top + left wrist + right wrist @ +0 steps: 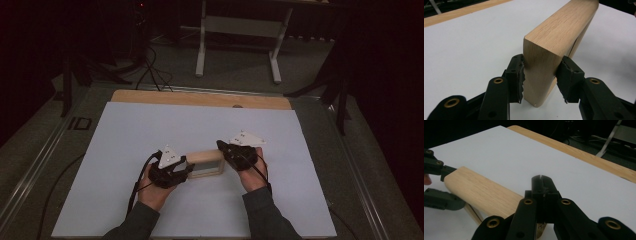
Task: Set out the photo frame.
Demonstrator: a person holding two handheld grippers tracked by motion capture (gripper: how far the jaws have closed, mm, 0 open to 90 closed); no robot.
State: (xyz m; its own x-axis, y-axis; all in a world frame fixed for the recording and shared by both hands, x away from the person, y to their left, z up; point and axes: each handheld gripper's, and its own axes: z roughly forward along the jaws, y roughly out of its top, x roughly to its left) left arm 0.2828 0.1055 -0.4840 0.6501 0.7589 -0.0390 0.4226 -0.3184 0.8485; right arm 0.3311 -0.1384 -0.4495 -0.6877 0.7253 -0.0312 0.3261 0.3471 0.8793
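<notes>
I hold a two-jaw gripper in each hand over a white sheet (150,130) that covers most of the wooden worktop (200,98). Between my hands stands a pale wooden frame (206,163), a shallow open box on its edge near the middle of the sheet; from the high view a greyish panel sits inside its opening, and I cannot tell what that panel is made of. My left gripper (540,82) is about half open and clamped on the near end of the frame: in the left gripper view both black pads press the rounded wooden corner from either side, and the rest of the frame runs away from me towards the top right. My right gripper (543,185) is fully closed, its two jaws pressed together with nothing between them, and it lies over the frame's other end; whether it touches the wood is hidden behind its own jaws. In the right gripper view the frame's lower part is cut off by the gripper body. Beyond the worktop the room is dark, with white table legs (201,50) dimly visible.
</notes>
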